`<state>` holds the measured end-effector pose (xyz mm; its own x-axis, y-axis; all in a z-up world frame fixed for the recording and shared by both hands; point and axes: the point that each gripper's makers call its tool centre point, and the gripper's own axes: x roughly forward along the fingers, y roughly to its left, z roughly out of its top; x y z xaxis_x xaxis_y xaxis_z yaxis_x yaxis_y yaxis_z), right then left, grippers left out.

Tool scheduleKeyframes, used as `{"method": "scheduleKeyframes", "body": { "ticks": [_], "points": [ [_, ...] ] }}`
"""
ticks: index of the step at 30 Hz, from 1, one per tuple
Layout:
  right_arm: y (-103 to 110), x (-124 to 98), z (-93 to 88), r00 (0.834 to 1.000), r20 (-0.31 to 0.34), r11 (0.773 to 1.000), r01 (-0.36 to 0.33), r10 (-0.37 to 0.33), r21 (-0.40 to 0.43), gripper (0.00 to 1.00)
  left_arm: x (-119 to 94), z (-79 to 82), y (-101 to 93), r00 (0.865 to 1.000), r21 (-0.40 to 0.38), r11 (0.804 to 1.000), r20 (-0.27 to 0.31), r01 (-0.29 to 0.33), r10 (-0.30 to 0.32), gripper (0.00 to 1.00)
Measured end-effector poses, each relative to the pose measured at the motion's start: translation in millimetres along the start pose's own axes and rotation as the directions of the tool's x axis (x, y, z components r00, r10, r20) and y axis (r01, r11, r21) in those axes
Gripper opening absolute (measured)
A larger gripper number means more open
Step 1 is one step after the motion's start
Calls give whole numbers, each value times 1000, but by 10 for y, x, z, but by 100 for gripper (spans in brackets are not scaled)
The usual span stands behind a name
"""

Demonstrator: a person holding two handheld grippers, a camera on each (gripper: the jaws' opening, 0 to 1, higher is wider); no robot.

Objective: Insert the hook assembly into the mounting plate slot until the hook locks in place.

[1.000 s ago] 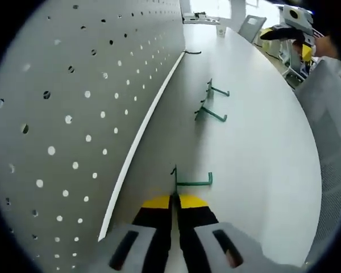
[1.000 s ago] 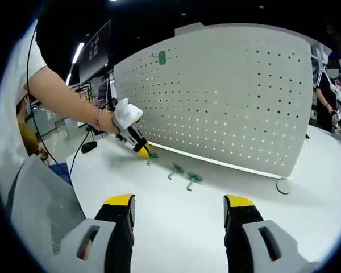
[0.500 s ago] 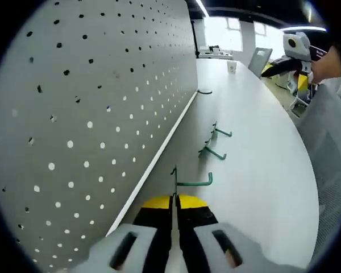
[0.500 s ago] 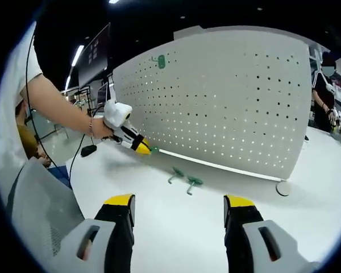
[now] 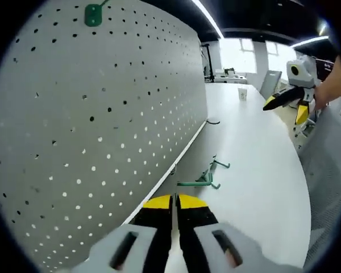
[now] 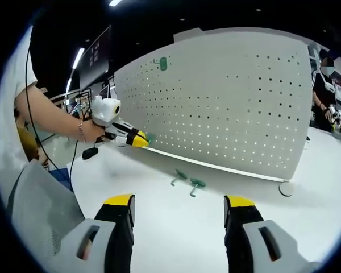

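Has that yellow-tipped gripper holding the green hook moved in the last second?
Yes. In the right gripper view, the left gripper has lifted off the table and now sits higher against the pegboard.

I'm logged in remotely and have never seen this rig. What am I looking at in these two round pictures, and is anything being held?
No robot here: a person holds a hand-held gripper in each hand, and each carries a fisheye camera looking along its own jaws.

In the left gripper view, the left hand-held gripper has its yellow-tipped jaws shut on a green hook, raised off the white table beside the grey pegboard. The right gripper view shows it from afar.

In the right gripper view, the right hand-held gripper is open and holds nothing.

Two more hooks lie on the table by the board. A green piece sits on the board near its top.
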<state>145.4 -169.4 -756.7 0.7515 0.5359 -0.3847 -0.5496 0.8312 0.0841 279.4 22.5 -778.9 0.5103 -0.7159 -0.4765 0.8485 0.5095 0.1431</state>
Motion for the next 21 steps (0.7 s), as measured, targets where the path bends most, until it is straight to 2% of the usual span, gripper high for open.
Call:
{"method": "scheduleKeyframes", "body": {
  "ticks": [12, 15, 18, 21],
  "points": [
    [-8, -30, 56, 1000, 9, 1000, 3, -3, -16, 61, -282, 189, -98, 992, -59, 996, 100, -68, 74, 2],
    [-10, -41, 93, 1000, 19, 1000, 4, -4, -19, 61, -390, 260, -107, 987, -74, 993, 129, -89, 98, 2],
    [-6, -49, 134, 1000, 28, 1000, 5, -5, -24, 62, -505, 341, -87, 975, -138, 984, 174, -112, 135, 2],
    [-2, -54, 170, 999, 41, 1000, 6, -5, -24, 62, -594, 385, -117, 970, -147, 982, 194, -121, 149, 2]
  ]
}}
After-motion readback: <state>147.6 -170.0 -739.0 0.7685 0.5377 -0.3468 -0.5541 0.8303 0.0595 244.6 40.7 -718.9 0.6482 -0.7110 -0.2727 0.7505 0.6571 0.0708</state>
